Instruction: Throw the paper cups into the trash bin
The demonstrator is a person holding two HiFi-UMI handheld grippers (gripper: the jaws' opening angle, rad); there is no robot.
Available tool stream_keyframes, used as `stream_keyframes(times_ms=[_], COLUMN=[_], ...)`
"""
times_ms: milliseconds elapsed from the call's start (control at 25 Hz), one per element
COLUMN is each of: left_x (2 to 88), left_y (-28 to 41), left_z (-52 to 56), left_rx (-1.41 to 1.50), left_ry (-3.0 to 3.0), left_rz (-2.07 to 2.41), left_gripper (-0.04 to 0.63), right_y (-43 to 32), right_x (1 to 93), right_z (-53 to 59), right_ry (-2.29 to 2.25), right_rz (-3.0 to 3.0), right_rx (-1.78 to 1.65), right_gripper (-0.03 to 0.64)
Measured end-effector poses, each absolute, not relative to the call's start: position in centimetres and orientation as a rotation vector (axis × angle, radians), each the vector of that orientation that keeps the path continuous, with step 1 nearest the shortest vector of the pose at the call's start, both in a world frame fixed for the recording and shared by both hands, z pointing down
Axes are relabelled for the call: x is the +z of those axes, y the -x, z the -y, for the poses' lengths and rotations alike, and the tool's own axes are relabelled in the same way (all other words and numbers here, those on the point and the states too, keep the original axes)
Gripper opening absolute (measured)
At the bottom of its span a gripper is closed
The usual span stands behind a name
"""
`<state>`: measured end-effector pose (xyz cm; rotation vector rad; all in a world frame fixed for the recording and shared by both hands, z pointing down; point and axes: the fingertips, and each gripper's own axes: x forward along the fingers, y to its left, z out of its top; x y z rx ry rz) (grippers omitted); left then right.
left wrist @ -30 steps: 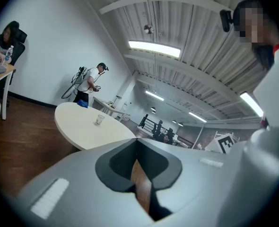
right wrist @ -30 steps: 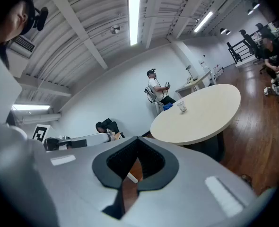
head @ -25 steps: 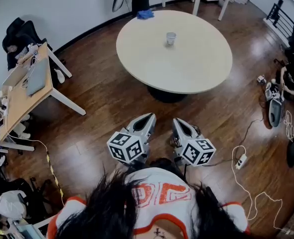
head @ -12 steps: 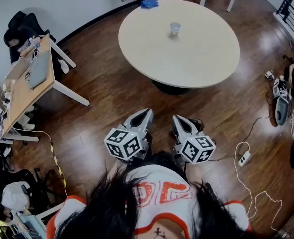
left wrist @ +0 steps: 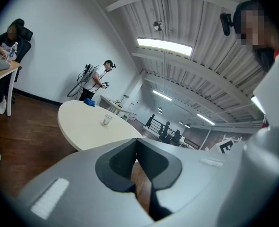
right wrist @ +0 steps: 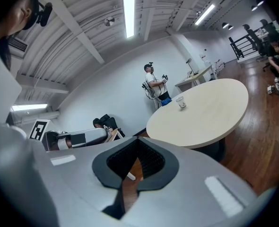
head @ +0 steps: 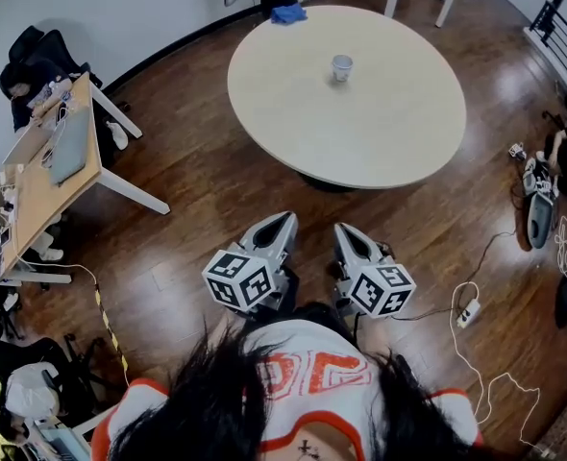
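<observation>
I read head camera from high above, facing steeply down; round table (head: pixel 360 123) in upper centre, well off. Camera on left gripper (head: pixel 282 221) sits low, looks along own jaws, tilted up; right gripper (head: pixel 346 233) likewise. All three share round table and paper cup (head: pixel 342 67).

Bright even indoor light from ceiling strip lights (right wrist: pixel 128 11), soft shadows, fisheye-bent edges, sharp focus.
</observation>
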<state>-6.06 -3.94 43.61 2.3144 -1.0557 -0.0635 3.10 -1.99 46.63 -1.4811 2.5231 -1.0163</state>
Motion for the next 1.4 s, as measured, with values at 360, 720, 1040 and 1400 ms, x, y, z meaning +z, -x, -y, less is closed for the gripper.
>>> stream_keyframes(times_ms=[360,720,1040,1400], left_x=[42.4,42.2,43.3,44.0], left_y=[8.2,10.3,8.7,8.0], left_z=[10.8,16.4,17.2,18.8], left_rx=[-0.079,-0.099,-0.079,-0.070], left_ry=[-2.356,-2.375,-2.361,-2.345], left_rz=[0.998,0.904,0.794,0.801], left_gripper=[0.000,0.000,0.000,0.000], right_y=[-1.4,0.0,-1.4,-2.2], right_x=[45.2,44.5,44.8,45.5], right_z=[8.7,13.0,12.8,14.8], right_ry=[1.563,1.696,1.830,1.833], right_rz=[-2.485,-2.402,-2.339,-2.352], right_rx=[-0.962,-0.923,-0.939,-0.961], right_gripper=[0.002,0.002,0.002,0.002])
